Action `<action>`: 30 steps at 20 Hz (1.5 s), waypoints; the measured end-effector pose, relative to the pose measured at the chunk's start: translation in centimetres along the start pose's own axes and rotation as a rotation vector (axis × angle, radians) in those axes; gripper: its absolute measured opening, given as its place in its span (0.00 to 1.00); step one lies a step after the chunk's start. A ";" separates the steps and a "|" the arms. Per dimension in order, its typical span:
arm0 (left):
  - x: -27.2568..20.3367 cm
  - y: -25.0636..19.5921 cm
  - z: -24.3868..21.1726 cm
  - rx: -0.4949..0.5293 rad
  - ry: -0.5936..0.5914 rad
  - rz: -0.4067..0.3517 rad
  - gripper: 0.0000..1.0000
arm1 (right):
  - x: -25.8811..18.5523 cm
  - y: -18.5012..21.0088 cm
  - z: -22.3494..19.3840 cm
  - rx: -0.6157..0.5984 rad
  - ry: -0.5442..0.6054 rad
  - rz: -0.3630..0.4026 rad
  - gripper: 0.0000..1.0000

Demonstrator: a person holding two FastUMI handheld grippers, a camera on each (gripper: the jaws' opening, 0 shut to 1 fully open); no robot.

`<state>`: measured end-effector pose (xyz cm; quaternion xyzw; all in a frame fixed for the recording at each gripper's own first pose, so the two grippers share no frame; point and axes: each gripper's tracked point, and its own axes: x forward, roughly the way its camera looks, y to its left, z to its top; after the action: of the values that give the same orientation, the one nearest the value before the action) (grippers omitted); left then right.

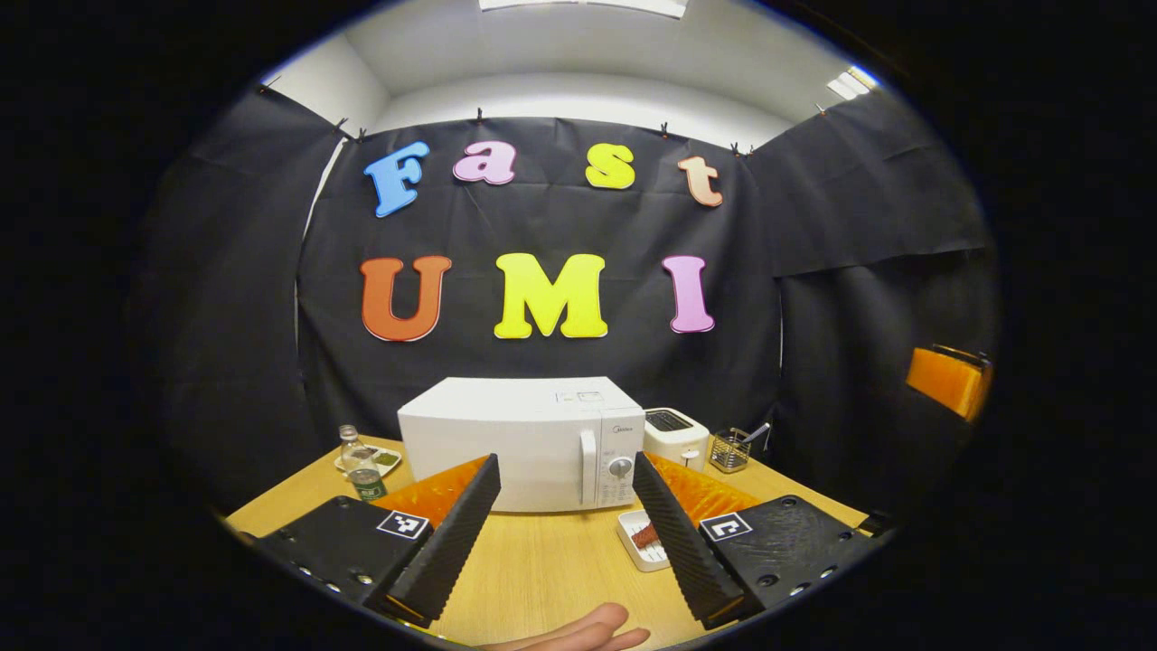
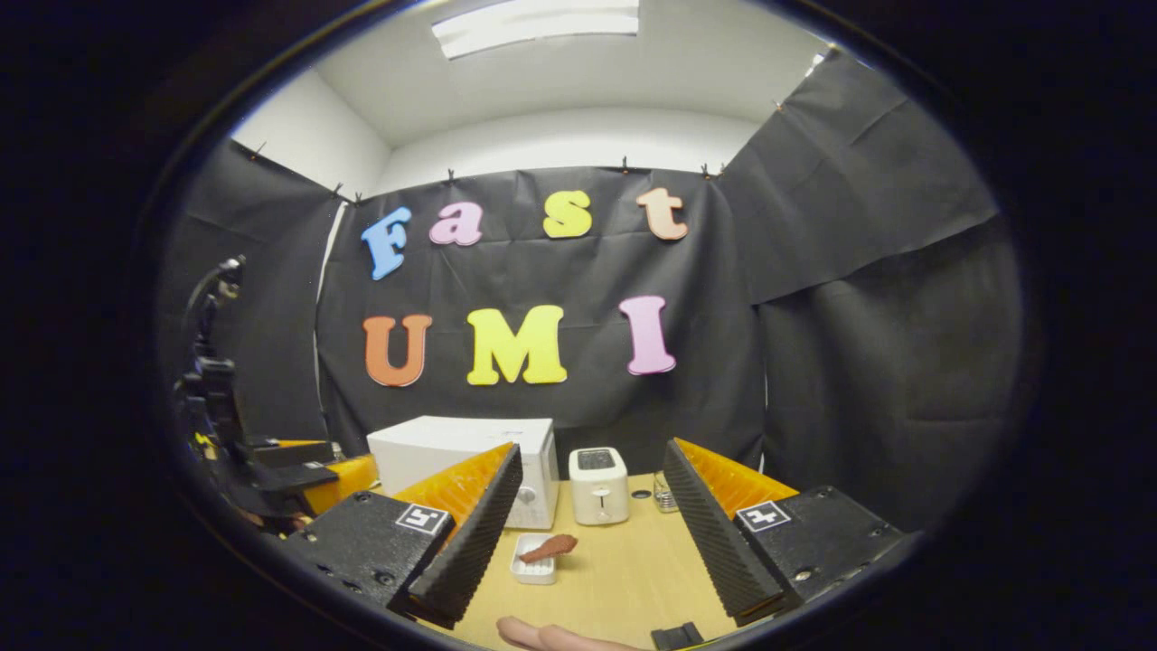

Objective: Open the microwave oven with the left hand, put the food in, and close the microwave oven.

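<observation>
left gripper (image 1: 565, 506) and right gripper (image 2: 587, 520): each pair of fingers spread wide apart, holding and touching nothing. white microwave (image 1: 524, 438), door closed, handle and dial on its right side, stands on the wooden table (image 1: 542, 570) at 12 o'clock beyond the left fingers. food (image 2: 549, 547), a reddish-brown piece in a small white tray (image 2: 531, 568), lies at about 11 o'clock between the right fingers, near the microwave's front.
</observation>
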<state>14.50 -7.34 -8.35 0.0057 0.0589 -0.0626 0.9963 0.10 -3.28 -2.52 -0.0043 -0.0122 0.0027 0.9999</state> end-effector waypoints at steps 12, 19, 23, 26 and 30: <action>19.4 -0.9 -11.0 -0.112 0.146 -0.017 0.93 | 0.2 -4.5 -2.1 -0.019 -0.007 -0.025 1.00; 24.0 -2.5 -13.3 -0.035 0.119 -0.020 0.67 | 1.7 -7.6 -4.9 -0.007 0.047 -0.051 1.00; 25.1 -1.0 -15.6 -0.097 0.191 0.061 0.30 | 1.9 -8.8 -6.2 0.016 0.064 -0.053 1.00; 25.1 -1.1 -15.3 -0.112 0.187 0.044 0.31 | 1.8 -9.2 -6.6 0.018 0.076 -0.057 0.89; 25.1 -1.0 -15.2 -0.063 0.188 0.028 0.23 | 1.1 -9.1 -6.1 0.014 0.065 -0.060 0.90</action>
<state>37.31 -11.15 -26.44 -0.0192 0.1538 -0.0459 0.9869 1.38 -12.39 -8.56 0.0032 0.0201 -0.0271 0.9994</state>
